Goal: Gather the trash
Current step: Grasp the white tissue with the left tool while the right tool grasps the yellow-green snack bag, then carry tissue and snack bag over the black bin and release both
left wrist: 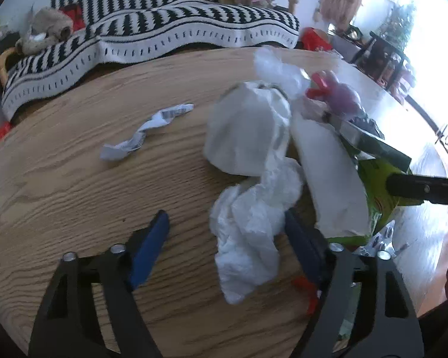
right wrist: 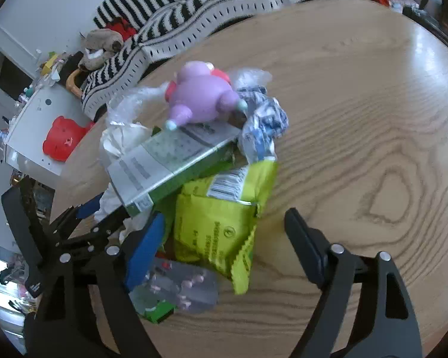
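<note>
A heap of trash lies on the round wooden table. In the left wrist view a crumpled white tissue sits between the fingers of my left gripper, which is open; its left blue pad stands clear of the tissue. Behind the tissue lie a larger white paper wad and a twisted receipt strip. My right gripper is open around a yellow-green snack packet, with its right finger well apart from the packet. A green box leans on the packet.
A purple toy pig rests on the heap beside a crumpled blue-white wrapper and clear plastic. A blister pack lies near my right gripper's left finger. A striped blanket covers seating behind the table.
</note>
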The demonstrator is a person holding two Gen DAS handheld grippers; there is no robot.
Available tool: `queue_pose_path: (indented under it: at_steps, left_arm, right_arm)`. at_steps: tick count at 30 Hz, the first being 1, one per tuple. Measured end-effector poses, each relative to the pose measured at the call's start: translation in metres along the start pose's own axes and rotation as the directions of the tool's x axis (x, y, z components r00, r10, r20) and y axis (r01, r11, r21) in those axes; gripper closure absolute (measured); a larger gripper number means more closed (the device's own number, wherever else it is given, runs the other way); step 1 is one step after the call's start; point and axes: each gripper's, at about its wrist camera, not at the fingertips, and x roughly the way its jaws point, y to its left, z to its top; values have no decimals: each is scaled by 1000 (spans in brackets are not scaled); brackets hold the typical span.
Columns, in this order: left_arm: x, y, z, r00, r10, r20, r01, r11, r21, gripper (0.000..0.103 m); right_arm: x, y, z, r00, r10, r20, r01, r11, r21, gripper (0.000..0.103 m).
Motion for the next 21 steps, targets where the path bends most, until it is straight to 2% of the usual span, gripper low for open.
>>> queue_pose_path:
  at_steps: [1, 2, 3, 6, 10, 15, 17, 21]
  left_arm:
    - [0, -3, 1, 1000, 1, 1, -1, 1000, 11, 50]
    - [-1, -6, 2, 1000, -3, -1, 3, 1000, 14, 56]
    - [-2, -8, 1, 1000, -8, -4, 8, 1000, 10, 68]
    - [-9, -10, 1, 1000, 7, 5, -7, 1000, 6, 79]
    - [-26, -6, -1, 1000, 17, -1, -17, 1000, -18, 82]
    - [-54, 0, -4, 997, 80, 18, -80, 996, -27, 82]
    - [-68, 4, -4, 998, 58, 37, -56, 997, -62, 82]
    - [-91, 2, -2, 995, 37, 94, -29, 996, -81, 82]
  right_arm:
    - [0, 1, -1, 1000, 2, -2, -2, 1000, -6, 42]
    - [-1, 1, -2, 1000, 23, -3, -23, 1000, -5, 52]
    - [-3, 2, -3, 999, 44, 1, -44, 999, -5, 55]
    - [-9, 10, -7, 1000, 12, 19, -11, 998, -54, 57]
    - [-28, 8, -14, 998, -23, 61, 30, 993, -111, 58]
    - [-52, -4, -16, 991, -67, 115, 82, 989, -125, 58]
    - [-65, -7, -17, 990, -50, 135, 65, 991, -113, 58]
    - [-86, -1, -25, 979, -69, 192, 100, 982, -158, 58]
